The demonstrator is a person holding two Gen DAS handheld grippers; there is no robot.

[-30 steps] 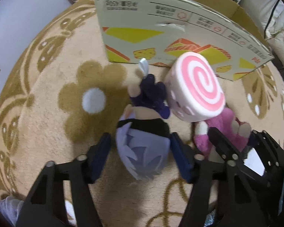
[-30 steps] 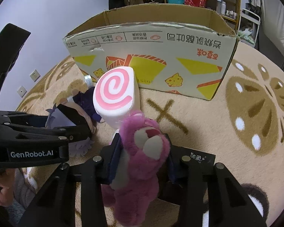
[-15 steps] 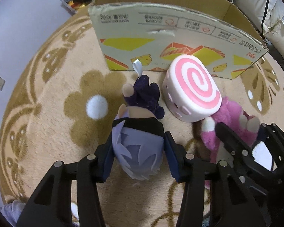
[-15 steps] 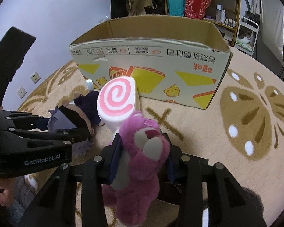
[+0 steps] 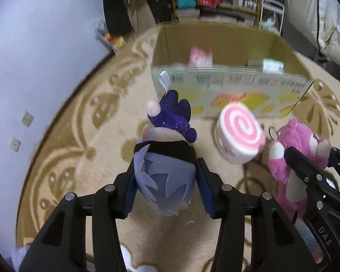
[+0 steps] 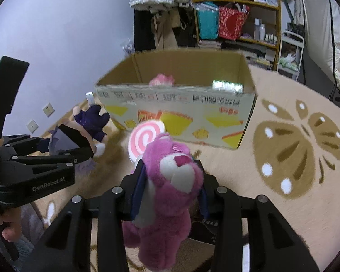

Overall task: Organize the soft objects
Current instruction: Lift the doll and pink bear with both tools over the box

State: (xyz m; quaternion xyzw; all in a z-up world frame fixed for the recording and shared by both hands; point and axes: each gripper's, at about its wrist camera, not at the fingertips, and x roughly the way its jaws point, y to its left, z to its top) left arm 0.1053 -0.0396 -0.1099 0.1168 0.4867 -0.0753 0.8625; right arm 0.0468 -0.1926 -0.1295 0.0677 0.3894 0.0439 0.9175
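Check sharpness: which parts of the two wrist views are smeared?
Left wrist: cardboard box rim and carpet streaked by motion blur, purple doll in the claw crisp. Right wrist: box text smeared, pink bear sharp; fisheye bends both.

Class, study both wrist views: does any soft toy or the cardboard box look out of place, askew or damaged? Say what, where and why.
One thing stands out: the pink swirl cushion lies tilted on the rug in front of the cardboard box, outside it, while other soft things already sit inside. The purple-haired doll and pink bear are each clamped in jaws. No damage is visible.
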